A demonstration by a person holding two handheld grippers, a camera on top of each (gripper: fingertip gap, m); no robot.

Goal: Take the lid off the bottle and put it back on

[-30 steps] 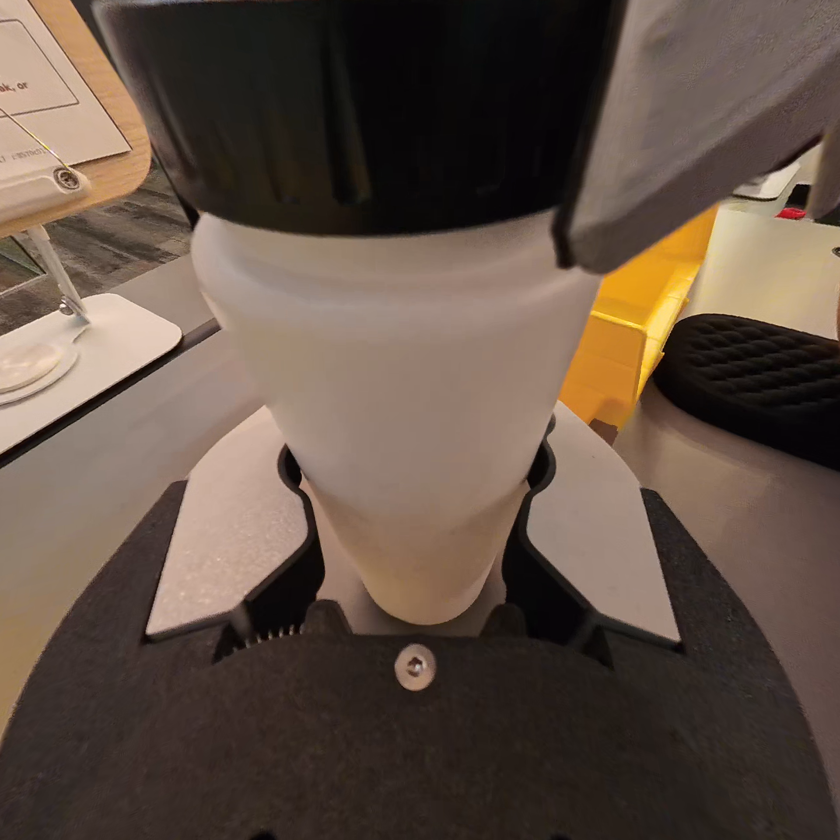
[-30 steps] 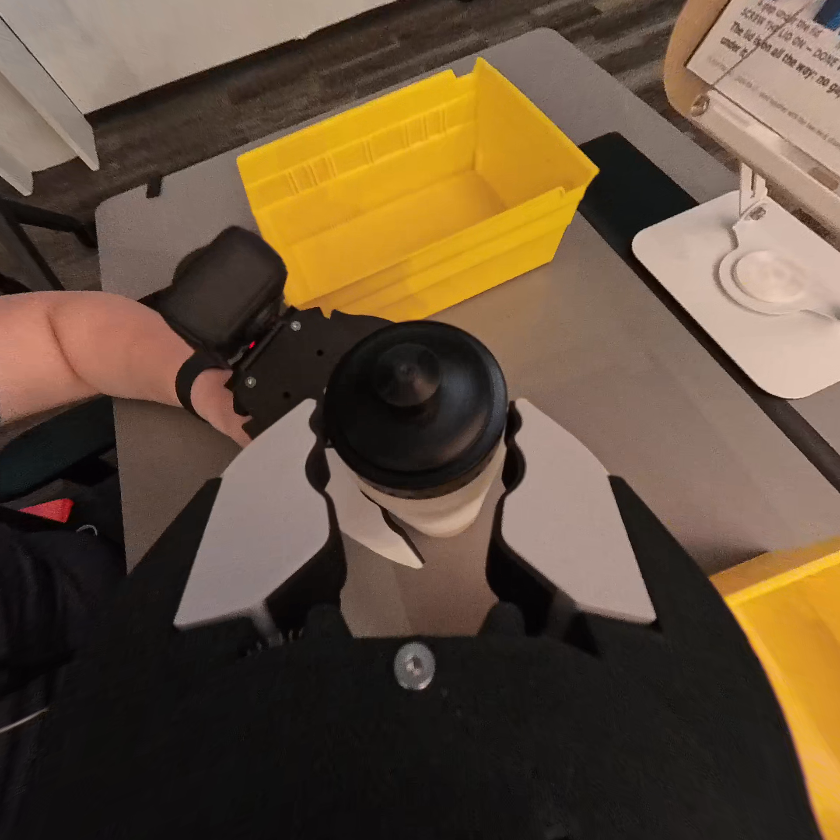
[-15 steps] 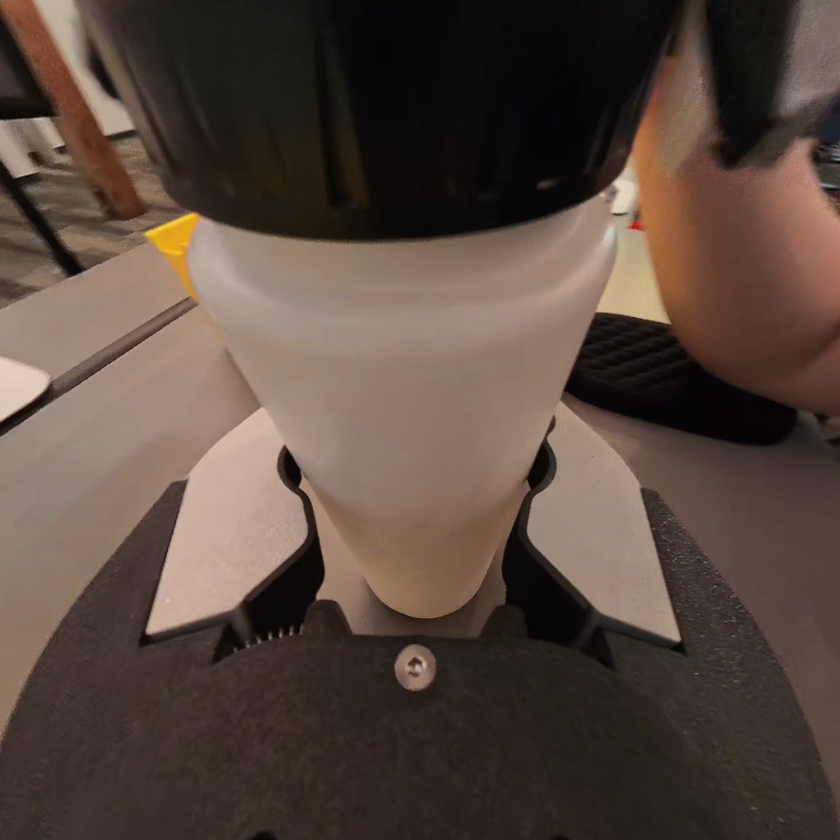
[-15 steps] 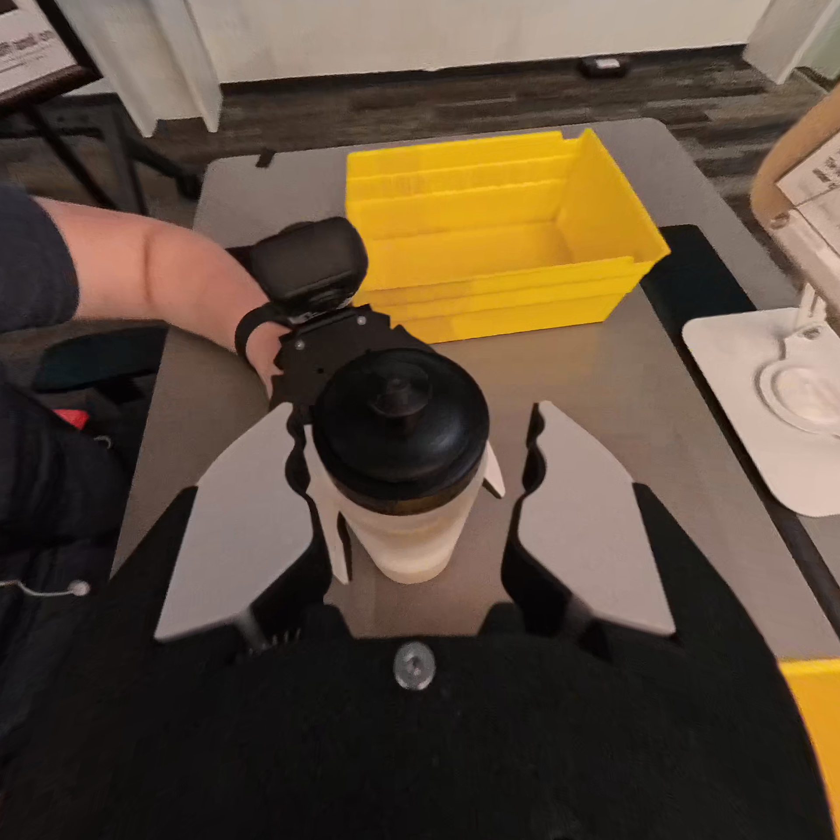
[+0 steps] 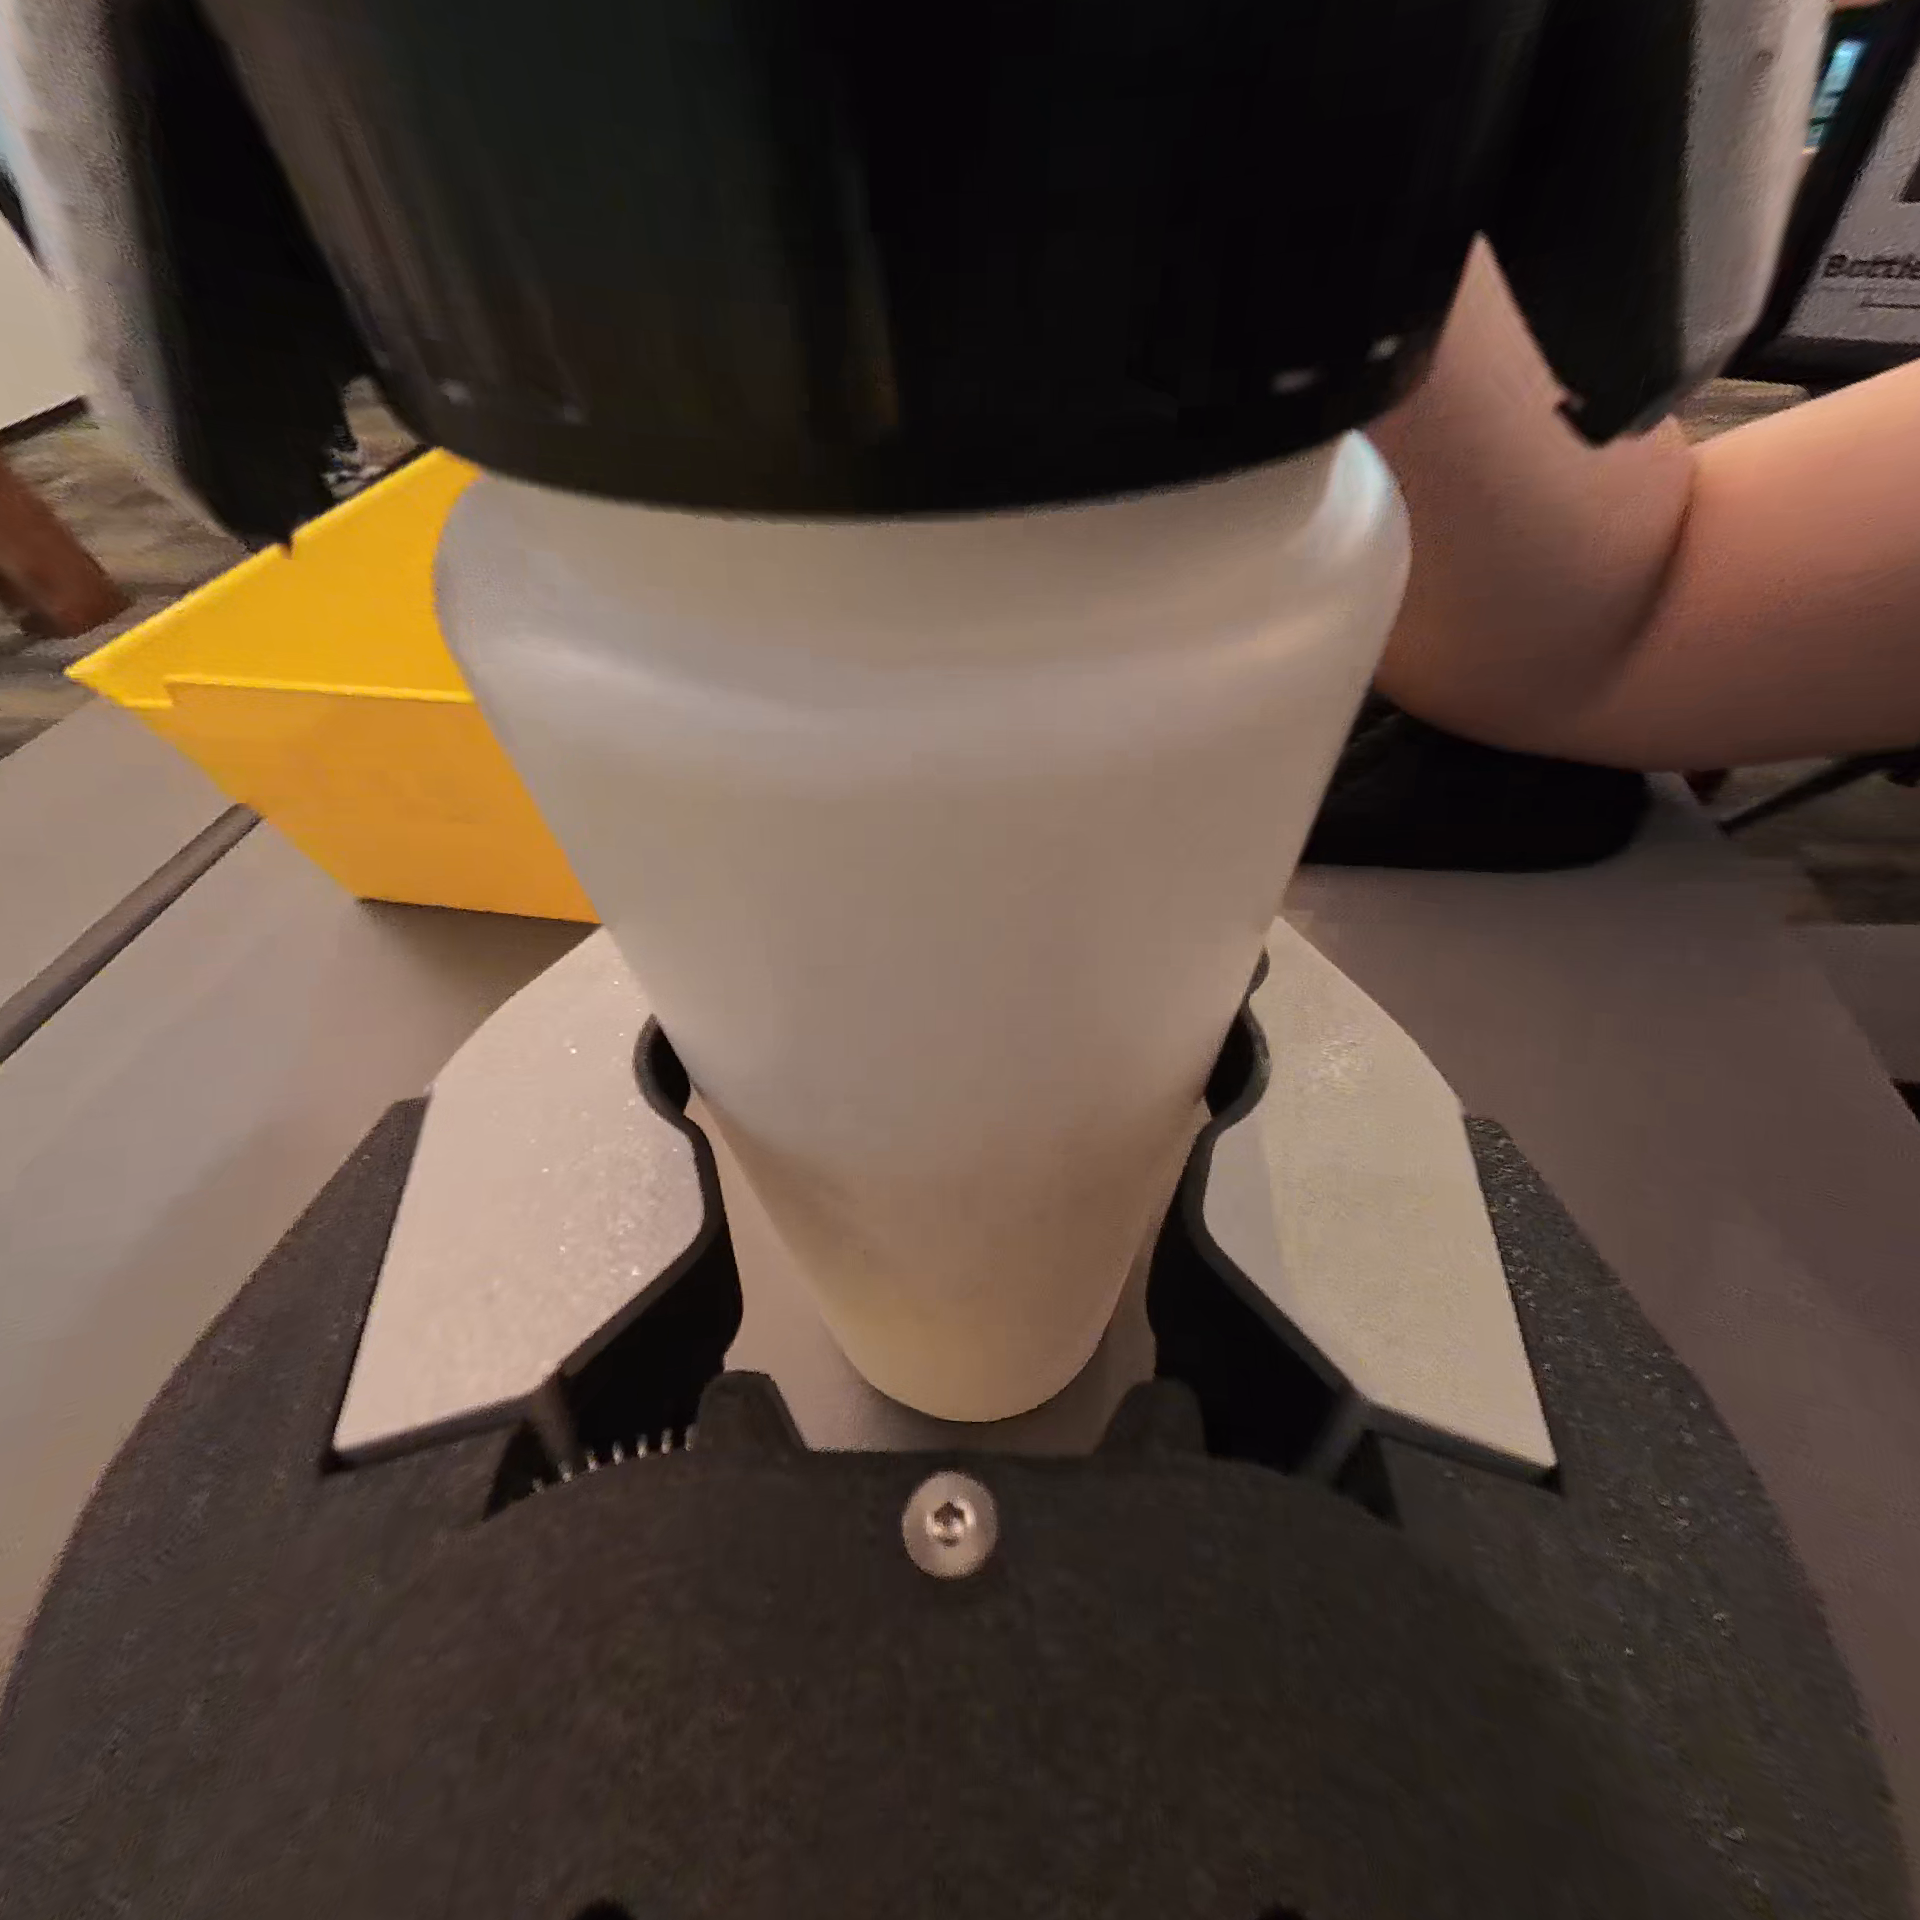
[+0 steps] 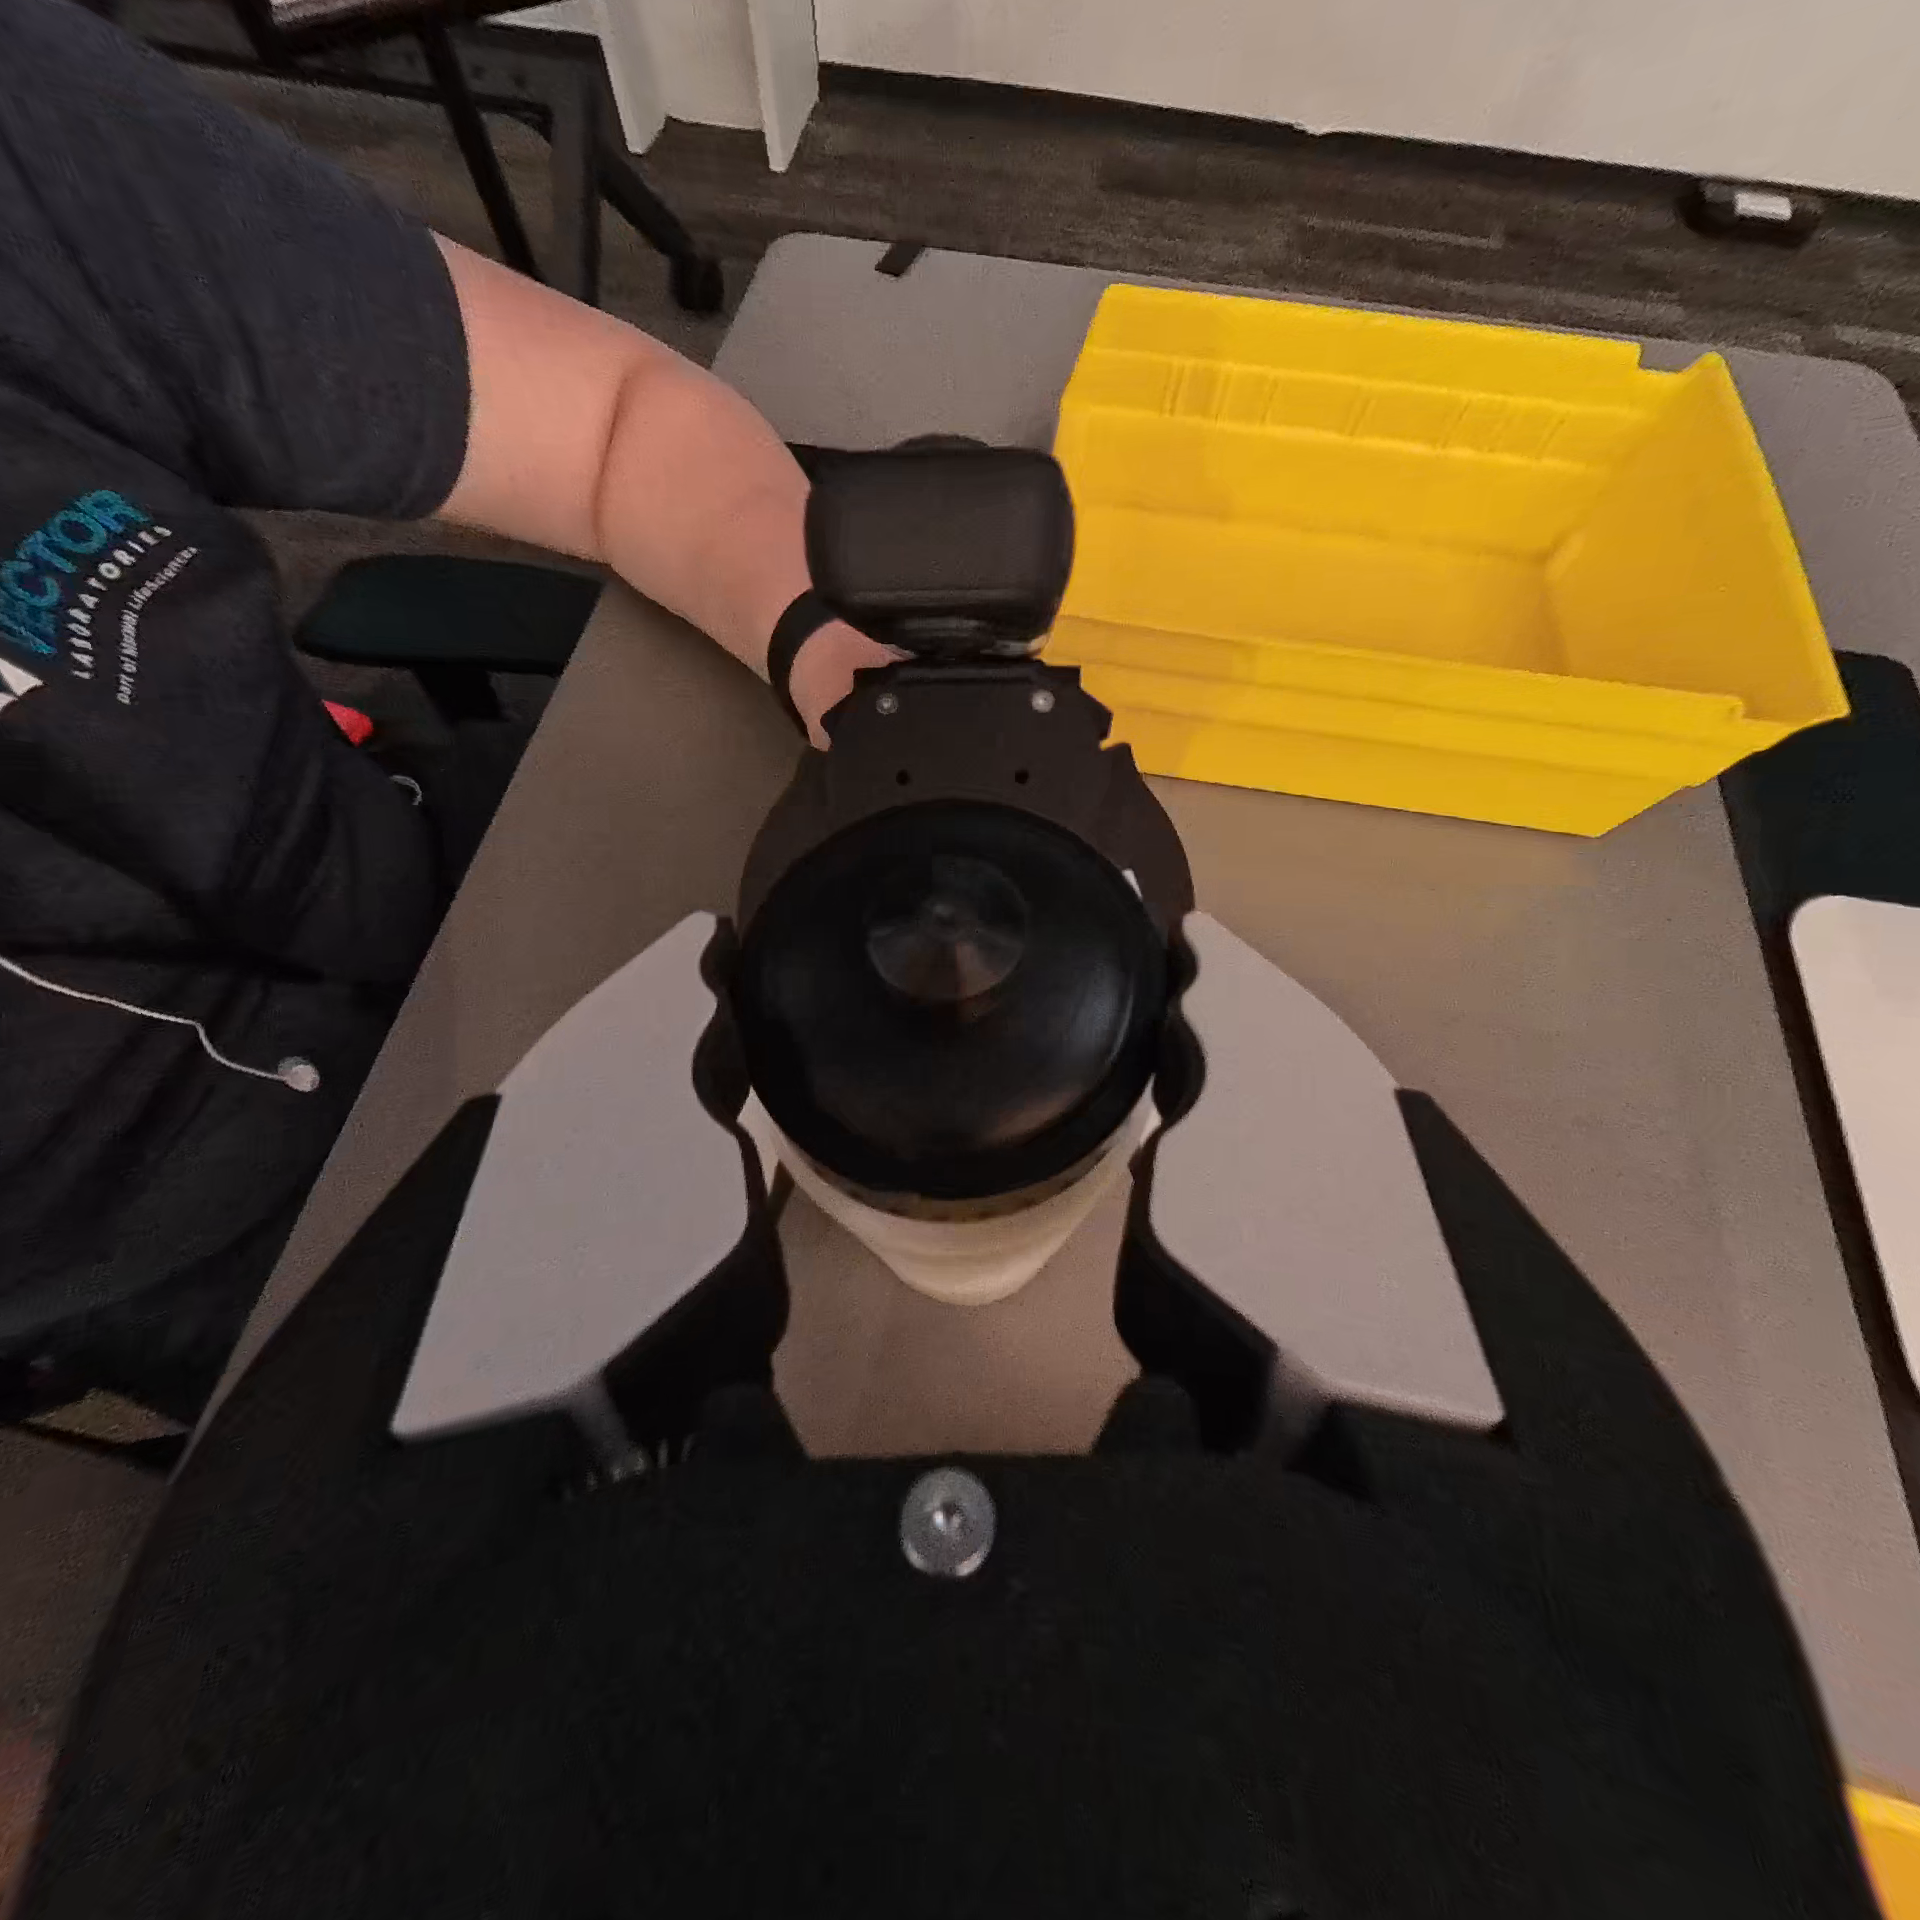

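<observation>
A white plastic bottle with a black screw lid stands upright on the grey table. My left gripper is shut on the bottle's lower body, one finger on each side. My right gripper comes from above and is shut on the lid, its fingers touching the lid's two sides. The right gripper's dark fingers flank the lid in the left wrist view. The left gripper's body shows behind the bottle in the right wrist view.
A yellow bin stands on the table past the bottle, also in the left wrist view. A person's arm reaches in from the left. A black pad and a white stand base lie nearby.
My right gripper opened off the lid half a second ago, swung round the bottle, and has closed on the lid again. The left gripper kept its hold on the bottle.
</observation>
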